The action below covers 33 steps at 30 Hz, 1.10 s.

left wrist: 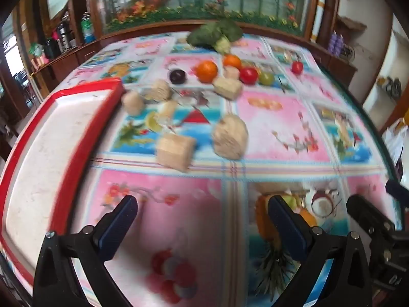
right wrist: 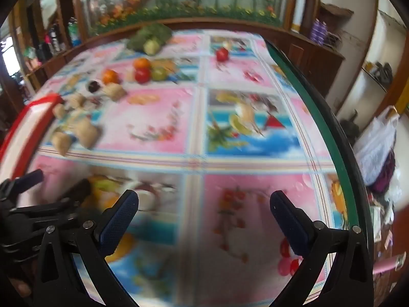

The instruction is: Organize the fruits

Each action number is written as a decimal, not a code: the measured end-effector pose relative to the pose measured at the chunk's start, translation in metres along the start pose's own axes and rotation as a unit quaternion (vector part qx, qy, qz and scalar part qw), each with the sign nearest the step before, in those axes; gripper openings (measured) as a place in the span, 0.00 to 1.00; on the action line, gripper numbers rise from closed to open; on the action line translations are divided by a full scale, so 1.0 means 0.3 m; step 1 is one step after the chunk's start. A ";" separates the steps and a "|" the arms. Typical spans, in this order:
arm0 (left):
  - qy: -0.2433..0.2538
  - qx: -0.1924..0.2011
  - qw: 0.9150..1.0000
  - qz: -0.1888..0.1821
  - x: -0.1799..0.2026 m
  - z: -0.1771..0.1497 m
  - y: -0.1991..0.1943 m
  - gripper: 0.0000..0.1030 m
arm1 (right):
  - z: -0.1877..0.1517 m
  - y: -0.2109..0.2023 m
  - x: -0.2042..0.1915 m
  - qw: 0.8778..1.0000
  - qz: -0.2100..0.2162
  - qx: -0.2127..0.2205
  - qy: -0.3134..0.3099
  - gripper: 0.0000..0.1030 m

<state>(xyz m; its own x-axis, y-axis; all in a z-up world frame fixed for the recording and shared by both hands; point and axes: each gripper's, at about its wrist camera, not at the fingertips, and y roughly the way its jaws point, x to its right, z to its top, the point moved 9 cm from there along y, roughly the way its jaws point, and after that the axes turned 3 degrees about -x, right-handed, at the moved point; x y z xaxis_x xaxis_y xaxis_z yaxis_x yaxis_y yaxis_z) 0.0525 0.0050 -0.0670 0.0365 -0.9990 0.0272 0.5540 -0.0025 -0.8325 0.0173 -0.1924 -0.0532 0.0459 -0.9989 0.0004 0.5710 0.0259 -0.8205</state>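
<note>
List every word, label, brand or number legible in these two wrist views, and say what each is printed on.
None can be read with confidence.
Right gripper: pale marks on its black body at the frame's lower right edge, too blurred and cut off to read.
Bottles on the side shelf: labels too small and blurred.
Tablecloth: printed fruit and flower pictures only, no legible lettering.
Red-rimmed tray: no text visible.

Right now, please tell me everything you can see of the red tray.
The tray is a shallow rectangle with a raised red rim and a whitish, scuffed floor, plastic by its look. It lies flat at the table's left side on the patterned cloth and holds nothing in the part that shows. A beige block sits right by its far corner; contact is unclear. No claw touches it.
</note>
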 end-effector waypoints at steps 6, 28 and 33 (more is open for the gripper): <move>-0.002 -0.004 1.000 0.022 -0.080 0.017 -0.077 1.00 | 0.047 -0.072 -0.082 0.999 0.039 -0.008 0.013 1.00; -0.006 0.010 1.000 -0.002 -0.162 0.024 -0.207 1.00 | 0.047 -0.178 -0.195 0.999 -0.006 0.010 -0.035 1.00; -0.002 0.006 1.000 -0.003 -0.160 0.019 -0.205 1.00 | 0.046 -0.173 -0.189 0.999 -0.008 0.008 -0.031 1.00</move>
<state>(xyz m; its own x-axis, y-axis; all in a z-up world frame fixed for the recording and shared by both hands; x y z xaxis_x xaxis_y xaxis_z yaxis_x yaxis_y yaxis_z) 0.0215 0.0534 -0.0140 0.0368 -0.9987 0.0340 0.5644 -0.0073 -0.8255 -0.0039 -0.1366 -0.0027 0.0874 -0.9950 0.0491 0.5846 0.0113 -0.8113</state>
